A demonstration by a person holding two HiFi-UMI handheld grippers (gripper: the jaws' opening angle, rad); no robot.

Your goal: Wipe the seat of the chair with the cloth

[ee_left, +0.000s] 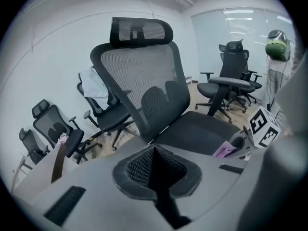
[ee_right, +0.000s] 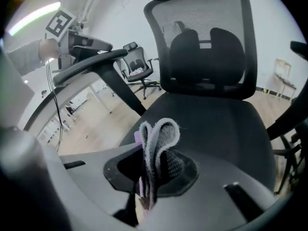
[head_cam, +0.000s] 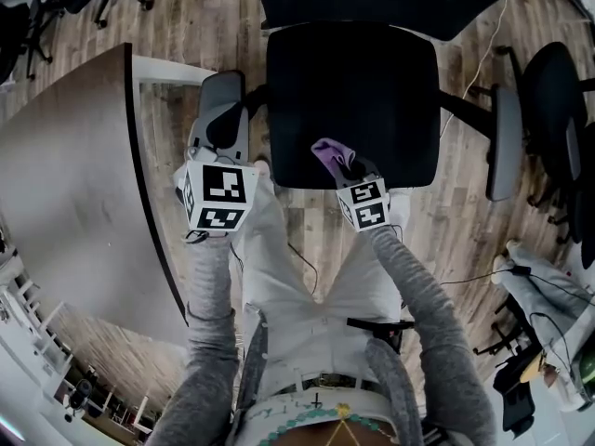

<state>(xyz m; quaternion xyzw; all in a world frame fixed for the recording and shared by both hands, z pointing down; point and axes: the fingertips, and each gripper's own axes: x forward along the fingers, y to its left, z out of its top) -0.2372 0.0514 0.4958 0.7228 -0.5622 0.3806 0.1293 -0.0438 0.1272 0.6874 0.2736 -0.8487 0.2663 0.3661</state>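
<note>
While the right hand-held gripper (ee_right: 153, 165) clamps cloth (ee_right: 159, 136) near the seat's (head_cam: 353, 82) front edge, left hand-held gripper (ee_left: 154, 153) is clenched.

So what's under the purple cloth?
The black chair seat lies under the cloth, which the right gripper pinches. The patch of seat right below it is hidden.

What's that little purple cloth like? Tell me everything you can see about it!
The cloth is small and soft-looking. It shows pale purple from above and fuzzy grey-white up close, like fleecy microfibre. It is bunched into a couple of rounded folds that stick up past the right gripper, whose jaws are pinched shut on its lower part. It sits over the front edge of the chair's black seat. Whether it touches the seat cannot be told.
</note>
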